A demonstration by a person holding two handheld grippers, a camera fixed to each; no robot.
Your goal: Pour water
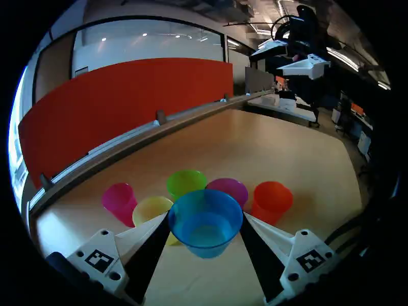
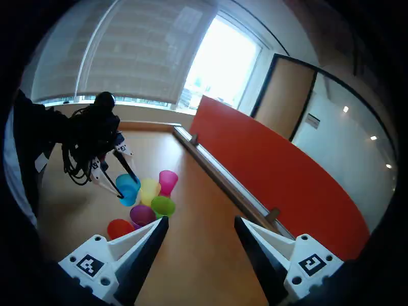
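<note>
Blue cup (image 1: 205, 224) between fingers (image 1: 145, 235) of left gripper (image 1: 204, 217); right gripper (image 2: 201, 220) agape.

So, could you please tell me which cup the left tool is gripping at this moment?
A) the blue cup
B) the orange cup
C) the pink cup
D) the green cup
A: the blue cup sits pinched between the two fingers of the left tool, while the orange cup, green cup and pink cup stand free on the table behind it.
</note>
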